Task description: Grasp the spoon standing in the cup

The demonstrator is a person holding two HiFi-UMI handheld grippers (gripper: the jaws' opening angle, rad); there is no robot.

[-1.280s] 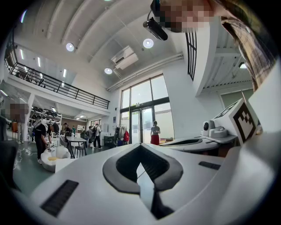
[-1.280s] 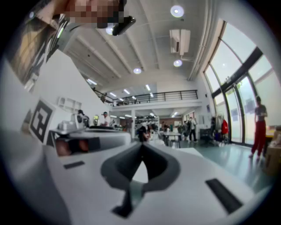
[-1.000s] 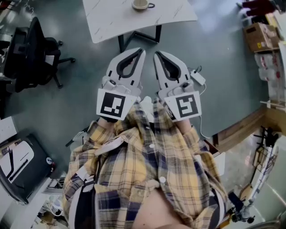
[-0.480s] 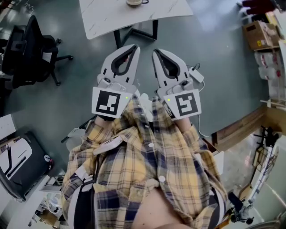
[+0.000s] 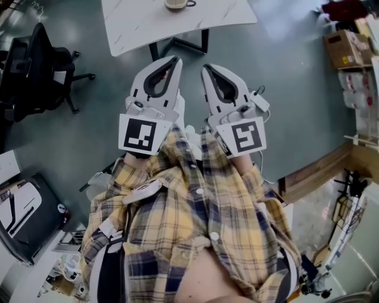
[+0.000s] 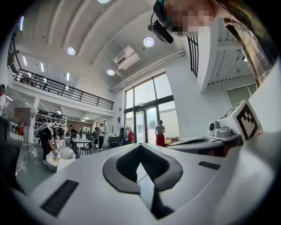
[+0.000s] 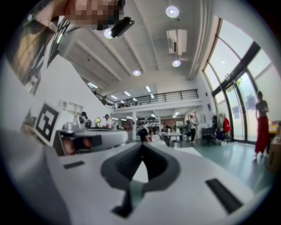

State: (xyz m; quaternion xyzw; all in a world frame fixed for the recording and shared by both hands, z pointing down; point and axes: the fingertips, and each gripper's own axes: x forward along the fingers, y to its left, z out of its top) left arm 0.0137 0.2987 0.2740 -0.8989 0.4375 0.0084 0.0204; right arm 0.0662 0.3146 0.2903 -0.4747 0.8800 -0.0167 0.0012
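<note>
Cup point(image 5: 176, 3) now nearer top edge, left tool point(image 5: 176, 60), right tool point(image 5: 205, 68) closed

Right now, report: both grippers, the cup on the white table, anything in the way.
Left gripper shut, empty; right gripper same. Pale handled cup on white marbled table, ahead of both; spoon not visible. Nothing between.

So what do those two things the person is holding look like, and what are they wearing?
The left gripper and right gripper are white plastic, each with two curved jaws lined in dark grey and a cube bearing a black-and-white square marker. The person wears a yellow and navy plaid shirt with white buttons.
</note>
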